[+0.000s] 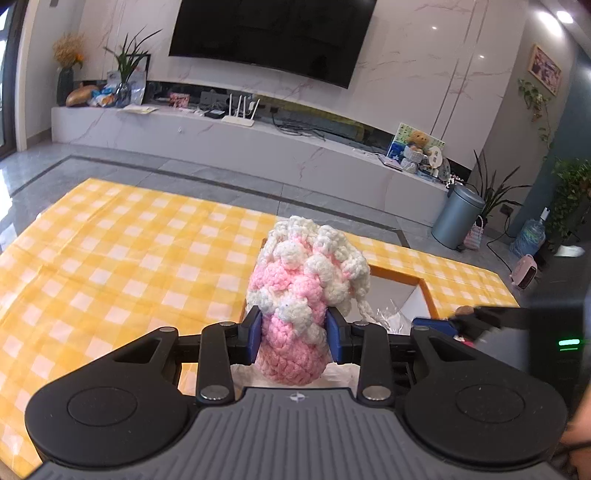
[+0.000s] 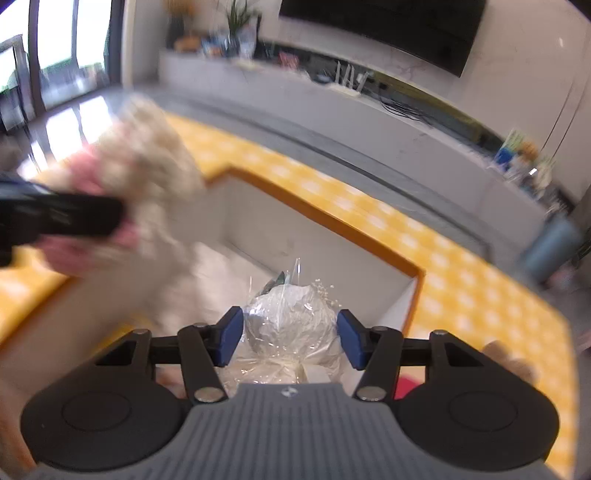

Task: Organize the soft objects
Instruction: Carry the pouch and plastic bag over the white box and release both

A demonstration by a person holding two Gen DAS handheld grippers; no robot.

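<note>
Covering table: yellow checked cloth [image 1: 110,251]; left gripper [image 1: 294,332] pinching crochet pouch [image 1: 303,280]; right gripper [image 2: 290,338] spread.

Ahead of your jaws and above them hangs a black television [image 1: 273,35] over a marble console [image 1: 229,136]. On it, straight beyond, stands a white router [image 1: 240,110]. Right of the jaws, a grey pedal bin [image 1: 456,216] sits on the floor.
</note>
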